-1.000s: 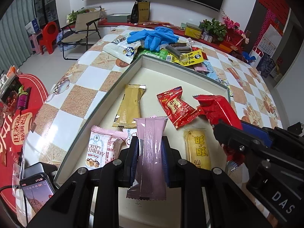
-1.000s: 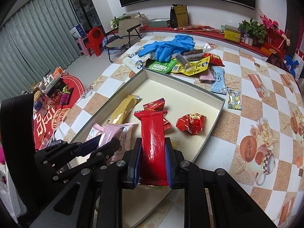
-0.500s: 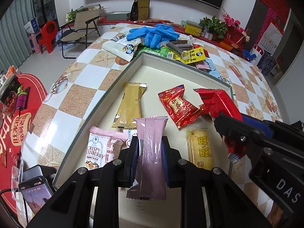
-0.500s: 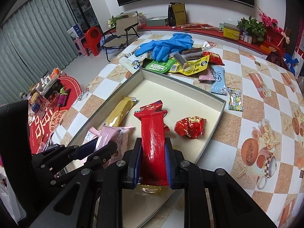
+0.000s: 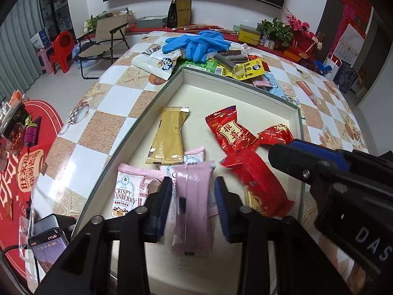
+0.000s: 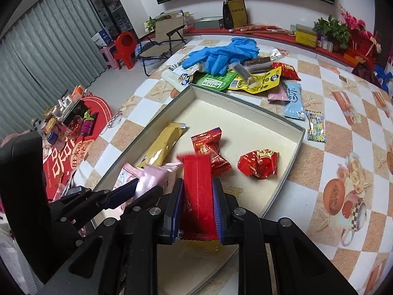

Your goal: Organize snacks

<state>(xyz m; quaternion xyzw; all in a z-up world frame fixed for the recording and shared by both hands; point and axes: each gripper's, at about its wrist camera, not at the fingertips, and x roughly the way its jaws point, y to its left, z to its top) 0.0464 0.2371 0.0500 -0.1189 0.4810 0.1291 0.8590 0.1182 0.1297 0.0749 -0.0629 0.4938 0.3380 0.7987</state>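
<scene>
From the left wrist camera, the left gripper [image 5: 192,190] hangs over the near end of the shallow tray [image 5: 157,98]. Its jaws have just been opening, and the pink snack packet [image 5: 192,206] lies between them with a gap showing on either side, so the pads no longer press on it. Just left of the fingers sits a cranberry packet [image 5: 133,189]; straight ahead of them lies a gold wrapper [image 5: 169,135]. Ahead and to the right is a red sweet packet [image 5: 231,132], and right of the fingers the red bar [image 5: 258,182] slants across, with the right gripper's black body beside it. Well beyond the tray, blue gloves [image 5: 199,44] top a heap of packets on the checked table [image 5: 103,127].

From the right wrist camera, the right gripper [image 6: 197,201] is clamped on the red bar [image 6: 197,191], which stands up between the pads. To its left the left gripper [image 6: 137,191] reaches in, the pink snack packet [image 6: 157,174] loose at its tips. Ahead lie the gold wrapper [image 6: 163,147] and red sweet packet [image 6: 208,147]; ahead and right sits a crumpled red wrapper [image 6: 259,163], all inside the tray [image 6: 292,152].
</scene>
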